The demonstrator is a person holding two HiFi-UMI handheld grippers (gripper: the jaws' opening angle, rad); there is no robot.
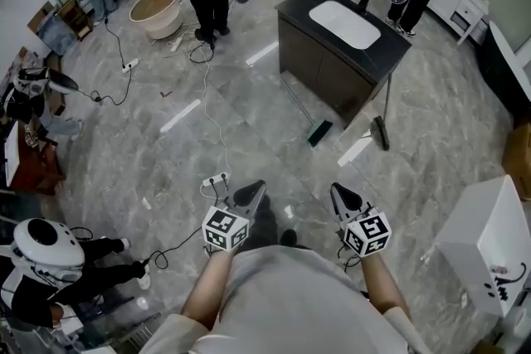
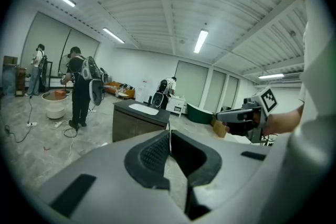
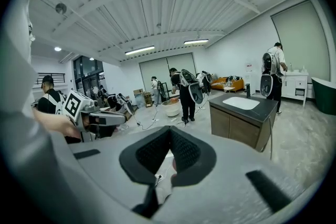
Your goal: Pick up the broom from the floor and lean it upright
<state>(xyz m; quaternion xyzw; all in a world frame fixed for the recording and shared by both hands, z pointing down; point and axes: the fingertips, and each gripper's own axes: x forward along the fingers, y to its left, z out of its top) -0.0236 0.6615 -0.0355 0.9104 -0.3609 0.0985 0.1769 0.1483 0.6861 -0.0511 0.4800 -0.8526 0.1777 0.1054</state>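
Standing close to upright, the broom (image 1: 381, 131) leans on the right-hand corner of the dark sink cabinet (image 1: 332, 66), well ahead of both grippers. Its long axis runs close to vertical: the brush end sits on the grey tiled floor (image 1: 232, 112) and the thin handle rises to meet the cabinet's top edge, tilted slightly toward the cabinet. The right gripper view shows the handle as a thin upright line just beside the cabinet's right edge. A dark flat piece (image 1: 319, 133) lies on the floor left of the brush end, apart from it. The left gripper (image 1: 253, 193) and the right gripper (image 1: 342, 193) are held side by side in front of the person's body, both aimed toward the cabinet and a little downward. Each gripper's jaws are closed tip to tip with nothing between them, and neither gripper touches the broom. A white power strip (image 1: 216, 178) with its cable lies on the floor just beside the left gripper's tips in the head view
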